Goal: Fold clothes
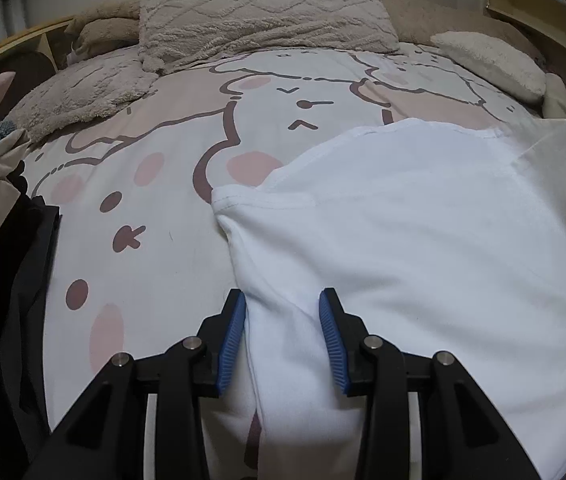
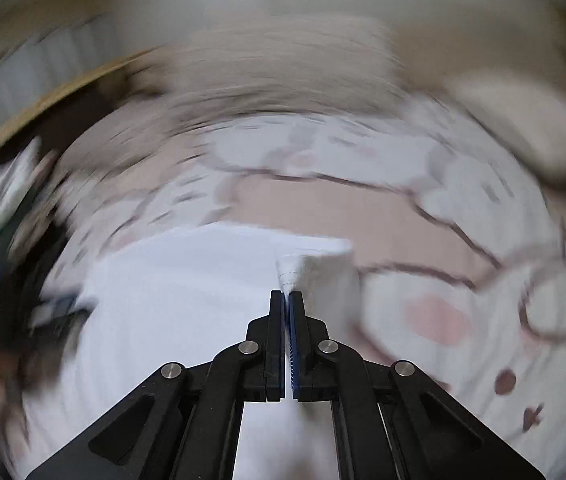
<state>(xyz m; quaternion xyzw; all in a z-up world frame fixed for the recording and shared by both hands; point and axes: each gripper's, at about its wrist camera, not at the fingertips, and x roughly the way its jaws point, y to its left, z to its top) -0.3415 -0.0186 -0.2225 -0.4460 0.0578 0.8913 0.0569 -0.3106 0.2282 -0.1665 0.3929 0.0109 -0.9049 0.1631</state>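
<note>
The left tongs [image 1: 283, 312] stand spread, blue pads either side of a ridge at the near left edge of the white T-shirt [image 1: 423, 232], not closed on it. The right tongs [image 2: 287, 294] are pressed together, pinching a bunched bit of the shirt's far edge [image 2: 291, 268]; that view is badly blurred. The shirt lies spread on the bed's cartoon-print cover [image 1: 155, 208], its hemmed edge toward the cream pillows [image 1: 259, 12]. Dark and beige garments [image 1: 11, 240] are piled at the left.

a wide bed with a pink-and-white cartoon cover [image 1: 163, 208] carries a white cotton shirt [image 1: 423, 240], fuzzy beige pillows [image 1: 259, 12] and a dark clothes pile [image 1: 7, 280].
</note>
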